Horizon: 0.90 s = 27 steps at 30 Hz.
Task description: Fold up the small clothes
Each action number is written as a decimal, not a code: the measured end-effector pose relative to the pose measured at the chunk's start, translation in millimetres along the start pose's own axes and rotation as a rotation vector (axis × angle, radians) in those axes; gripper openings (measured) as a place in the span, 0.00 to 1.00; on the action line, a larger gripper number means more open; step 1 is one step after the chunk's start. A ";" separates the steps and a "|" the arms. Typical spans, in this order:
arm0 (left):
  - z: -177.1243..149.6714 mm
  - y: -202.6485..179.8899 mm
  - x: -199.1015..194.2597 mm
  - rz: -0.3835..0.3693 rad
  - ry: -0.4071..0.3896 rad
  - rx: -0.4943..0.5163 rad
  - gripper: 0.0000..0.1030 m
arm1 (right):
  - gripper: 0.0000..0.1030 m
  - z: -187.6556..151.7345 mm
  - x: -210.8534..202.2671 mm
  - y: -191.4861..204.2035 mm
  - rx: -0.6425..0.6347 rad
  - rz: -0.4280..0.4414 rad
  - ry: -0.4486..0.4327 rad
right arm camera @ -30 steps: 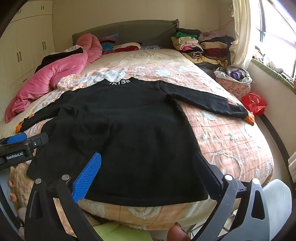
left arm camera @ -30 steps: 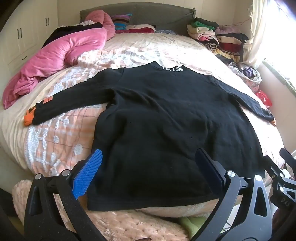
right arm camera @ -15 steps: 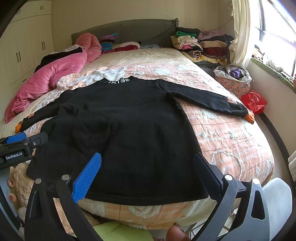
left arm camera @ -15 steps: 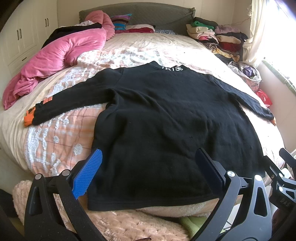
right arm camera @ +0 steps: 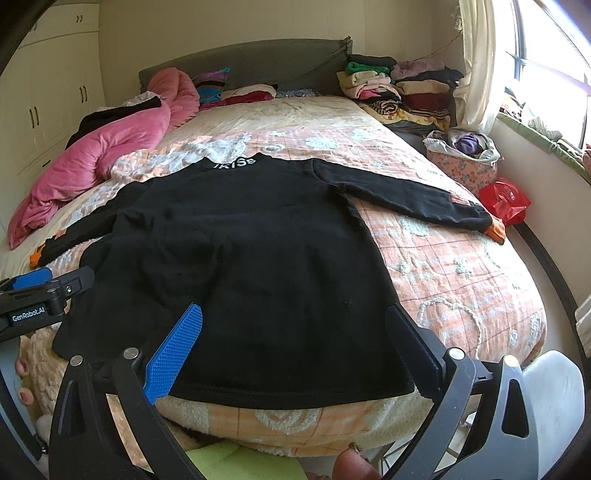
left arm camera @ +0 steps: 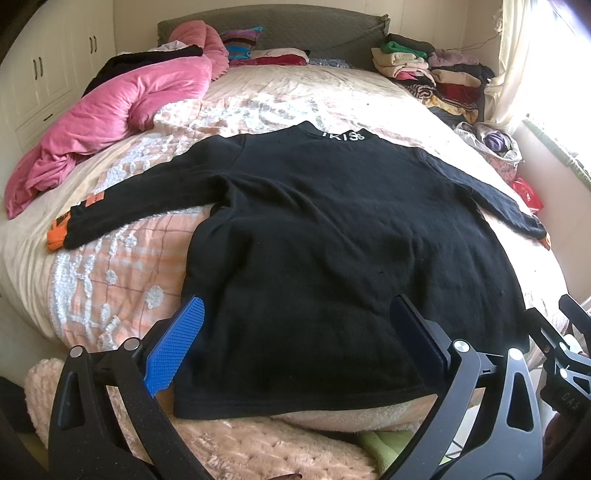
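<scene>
In the left wrist view, a black fleecy long-sleeved sweater (left arm camera: 332, 266) lies flat on the tufted peach bedspread (left arm camera: 110, 280), collar toward the headboard (left arm camera: 295, 29), sleeves outstretched; the left gripper (left arm camera: 295, 347) hovers spread above its hem. In the right wrist view, the right gripper (right arm camera: 291, 347) hovers likewise spread over the hem.

**A bed spread with clothes**

A wide bed (left arm camera: 122, 273) under a peach-and-white tufted checked coverlet carries a black long-sleeved sweater (left arm camera: 332, 236) lying flat, both sleeves out, collar at the far side. A crumpled pink fleece blanket (left arm camera: 122, 110) lies far left; a stack of folded clothes (left arm camera: 432, 74) sits far right.
</scene>
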State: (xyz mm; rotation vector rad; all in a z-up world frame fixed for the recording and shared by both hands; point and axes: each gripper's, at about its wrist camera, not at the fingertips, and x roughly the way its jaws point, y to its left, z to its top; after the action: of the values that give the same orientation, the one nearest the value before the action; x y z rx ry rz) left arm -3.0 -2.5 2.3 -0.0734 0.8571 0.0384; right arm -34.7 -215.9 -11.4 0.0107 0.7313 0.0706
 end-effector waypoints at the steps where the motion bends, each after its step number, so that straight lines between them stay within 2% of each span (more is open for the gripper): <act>1: 0.0 0.0 -0.1 0.000 0.000 0.000 0.92 | 0.96 -0.2 0.0 -0.3 -0.001 0.001 0.000; 27: 1.6 -1.8 11.5 0.022 0.004 0.022 0.92 | 0.96 10.6 3.1 6.0 -0.018 0.027 -0.012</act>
State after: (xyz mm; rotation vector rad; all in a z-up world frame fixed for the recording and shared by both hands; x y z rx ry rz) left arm 5.8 -4.1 -5.3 -0.0433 0.8622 0.0499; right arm -25.7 -209.5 -5.4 0.0038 0.7185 0.1032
